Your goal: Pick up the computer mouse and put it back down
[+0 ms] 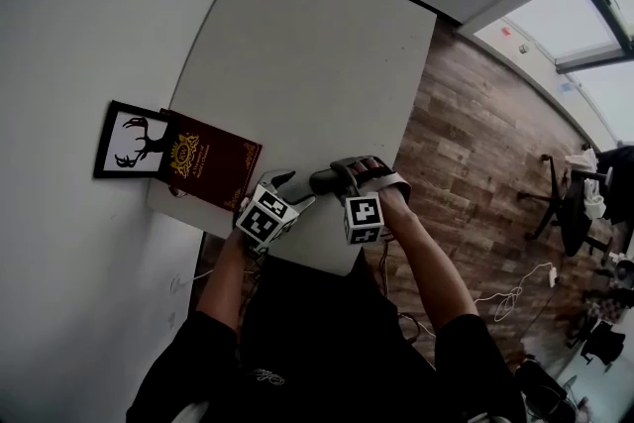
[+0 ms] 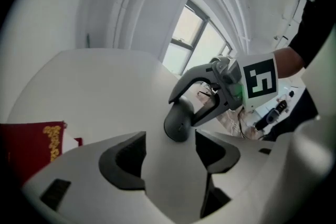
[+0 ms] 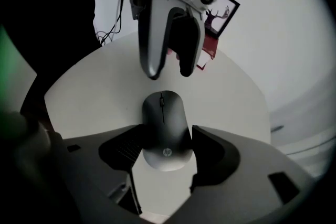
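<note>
Dark-grey computer mouse, low centre of the frame, is pinched by its smooth sides in my right tool near the counter's edge, so it could slip free and drop; my left tool gapes empty.

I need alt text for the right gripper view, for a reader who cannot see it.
The right gripper has its jaws against both sides of a dark computer mouse on a white table. The left gripper hangs open beyond it.
</note>
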`<state>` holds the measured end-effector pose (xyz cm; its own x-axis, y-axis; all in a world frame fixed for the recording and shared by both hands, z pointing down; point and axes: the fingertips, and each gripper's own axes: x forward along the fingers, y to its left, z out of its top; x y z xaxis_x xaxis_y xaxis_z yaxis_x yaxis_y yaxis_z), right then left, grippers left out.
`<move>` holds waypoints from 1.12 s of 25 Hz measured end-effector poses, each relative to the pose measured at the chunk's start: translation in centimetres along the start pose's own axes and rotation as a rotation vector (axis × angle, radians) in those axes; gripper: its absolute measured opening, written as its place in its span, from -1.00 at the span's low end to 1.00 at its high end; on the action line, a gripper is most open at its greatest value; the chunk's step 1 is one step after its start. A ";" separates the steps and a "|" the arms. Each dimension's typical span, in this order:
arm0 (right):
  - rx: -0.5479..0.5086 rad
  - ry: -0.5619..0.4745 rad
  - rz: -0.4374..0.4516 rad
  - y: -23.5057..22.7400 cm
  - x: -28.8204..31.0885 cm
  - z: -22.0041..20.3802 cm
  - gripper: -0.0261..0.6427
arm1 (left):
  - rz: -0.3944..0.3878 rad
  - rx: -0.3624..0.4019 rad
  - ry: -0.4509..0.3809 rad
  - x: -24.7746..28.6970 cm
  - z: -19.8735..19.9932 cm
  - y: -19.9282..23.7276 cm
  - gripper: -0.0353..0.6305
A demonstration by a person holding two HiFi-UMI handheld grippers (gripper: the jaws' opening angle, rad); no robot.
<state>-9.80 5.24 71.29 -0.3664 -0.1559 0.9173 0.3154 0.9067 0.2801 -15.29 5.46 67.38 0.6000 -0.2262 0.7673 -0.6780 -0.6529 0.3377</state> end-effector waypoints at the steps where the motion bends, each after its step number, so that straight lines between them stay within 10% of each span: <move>1: -0.029 -0.007 -0.047 -0.3 -0.2 0.3 -0.02 | -0.034 0.033 0.020 0.3 0.0 -0.5 0.02; 12: -0.273 -0.082 -0.315 -1.2 -3.4 3.4 -0.02 | -0.182 0.139 0.043 4.3 0.7 -1.9 0.07; 28: -0.284 -0.059 -0.362 -1.0 -3.1 2.7 -0.06 | -0.205 0.227 0.044 3.9 1.3 -2.3 -0.37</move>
<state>-11.32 5.85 67.43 -0.5434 -0.4126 0.7311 0.3827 0.6533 0.6532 -10.79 5.11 68.89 0.6923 -0.0452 0.7202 -0.4298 -0.8275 0.3613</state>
